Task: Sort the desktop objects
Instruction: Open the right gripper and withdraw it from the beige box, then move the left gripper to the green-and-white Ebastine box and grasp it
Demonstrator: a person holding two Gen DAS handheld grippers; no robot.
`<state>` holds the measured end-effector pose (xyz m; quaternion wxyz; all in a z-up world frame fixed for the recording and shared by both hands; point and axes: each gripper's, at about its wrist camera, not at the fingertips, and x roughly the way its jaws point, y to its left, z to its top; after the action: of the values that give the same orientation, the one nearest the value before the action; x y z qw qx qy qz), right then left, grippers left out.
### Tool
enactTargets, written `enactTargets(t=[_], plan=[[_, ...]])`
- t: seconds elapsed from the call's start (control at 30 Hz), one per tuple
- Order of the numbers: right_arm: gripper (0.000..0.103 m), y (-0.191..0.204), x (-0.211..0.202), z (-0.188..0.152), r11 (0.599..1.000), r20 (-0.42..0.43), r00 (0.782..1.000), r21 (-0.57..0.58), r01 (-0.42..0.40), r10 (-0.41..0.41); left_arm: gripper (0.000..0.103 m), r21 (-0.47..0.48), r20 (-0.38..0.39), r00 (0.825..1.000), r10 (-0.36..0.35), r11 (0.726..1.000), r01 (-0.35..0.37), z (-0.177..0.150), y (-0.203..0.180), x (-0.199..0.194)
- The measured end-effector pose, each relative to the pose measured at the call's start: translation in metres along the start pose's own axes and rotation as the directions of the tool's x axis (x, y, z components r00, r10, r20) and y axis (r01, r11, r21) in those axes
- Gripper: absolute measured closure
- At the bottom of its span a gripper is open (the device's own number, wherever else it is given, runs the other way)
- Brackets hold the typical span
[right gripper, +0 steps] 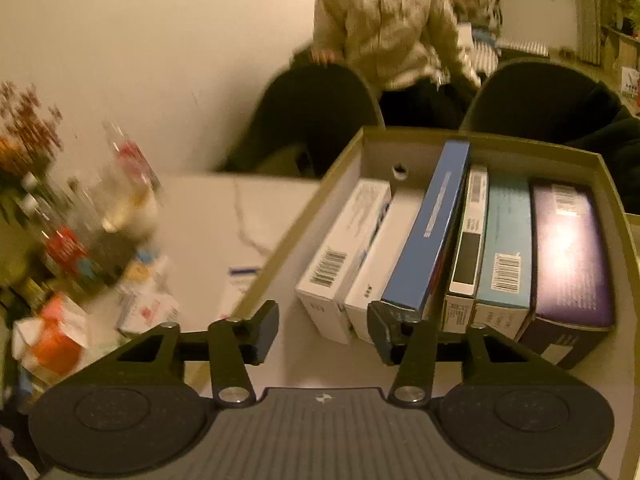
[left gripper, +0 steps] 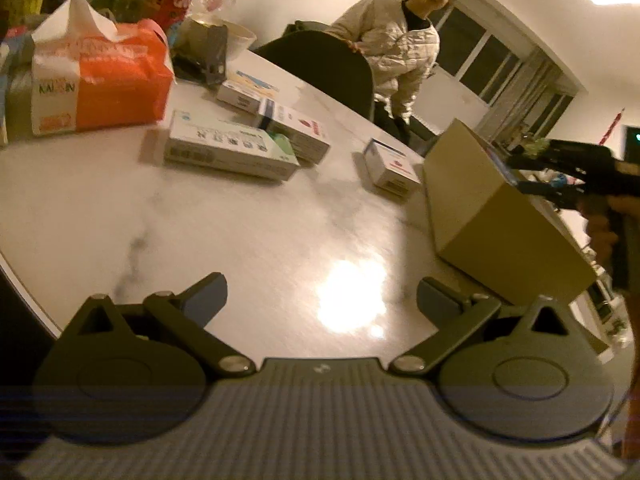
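My left gripper [left gripper: 322, 296] hangs open low over the white marble table [left gripper: 240, 232], with nothing between its fingers. Ahead of it lie a long white-and-green box [left gripper: 232, 152], a white box with red print [left gripper: 296, 128], another white box [left gripper: 246, 94] and a small white box [left gripper: 390, 168]. At the right stands a tan cardboard box [left gripper: 492, 216], and my right gripper [left gripper: 520, 174] hovers over its top. In the right wrist view the right gripper [right gripper: 323, 332] is open and empty above the cardboard box [right gripper: 304, 220], which holds several upright boxes. Its right finger sits by the near end of a blue box [right gripper: 432, 232].
An orange-and-white tissue pack [left gripper: 100, 84] and clutter stand at the table's back left. Bottles [right gripper: 100, 216] crowd the left. A person in a pale jacket [left gripper: 400, 48] is behind a dark chair [left gripper: 328, 68]; a second chair [right gripper: 536, 96] is at the right.
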<state>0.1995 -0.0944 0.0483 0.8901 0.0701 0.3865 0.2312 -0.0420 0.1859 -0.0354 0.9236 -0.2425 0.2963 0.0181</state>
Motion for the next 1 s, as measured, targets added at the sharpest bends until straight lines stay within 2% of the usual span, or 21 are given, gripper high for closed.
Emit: enactTargets(t=[0.27, 0.37, 0.47, 0.67, 0.8, 0.93, 1.0], plan=[[0.039, -0.003, -0.039, -0.039, 0.998, 0.157, 0.985, -0.002, -0.069, 0.068, 0.000, 0.059, 0.022, 0.991, 0.134, 0.989, -0.136, 0.019, 0.008, 0.006], [0.036, 0.001, -0.054, -0.053, 0.995, 0.211, 0.972, -0.028, -0.095, 0.099, 0.000, 0.139, 0.028, 0.984, 0.178, 0.974, -0.180, 0.028, 0.009, 0.010], [0.030, 0.011, -0.068, -0.069, 0.983, 0.247, 0.953, -0.106, -0.152, 0.174, 0.000, 0.240, 0.040, 0.977, 0.210, 0.947, -0.213, 0.038, 0.007, 0.013], [0.020, 0.028, -0.075, -0.097, 0.916, 0.249, 0.895, -0.261, -0.306, 0.370, 0.000, 0.461, 0.062, 0.974, 0.216, 0.860, -0.220, 0.053, -0.004, 0.020], [0.018, 0.034, -0.063, -0.112, 0.857, 0.195, 0.856, -0.316, -0.408, 0.479, 0.000, 0.594, 0.050, 0.979, 0.199, 0.782, -0.189, 0.060, -0.009, 0.031], [0.017, 0.041, -0.043, -0.122, 0.808, 0.141, 0.832, -0.369, -0.459, 0.536, 0.000, 0.699, 0.025, 0.974, 0.225, 0.692, -0.178, 0.070, -0.011, 0.046], [0.017, 0.045, -0.031, -0.128, 0.804, 0.111, 0.840, -0.376, -0.460, 0.532, 0.000, 0.734, 0.025, 0.972, 0.235, 0.656, -0.178, 0.077, -0.011, 0.053]])
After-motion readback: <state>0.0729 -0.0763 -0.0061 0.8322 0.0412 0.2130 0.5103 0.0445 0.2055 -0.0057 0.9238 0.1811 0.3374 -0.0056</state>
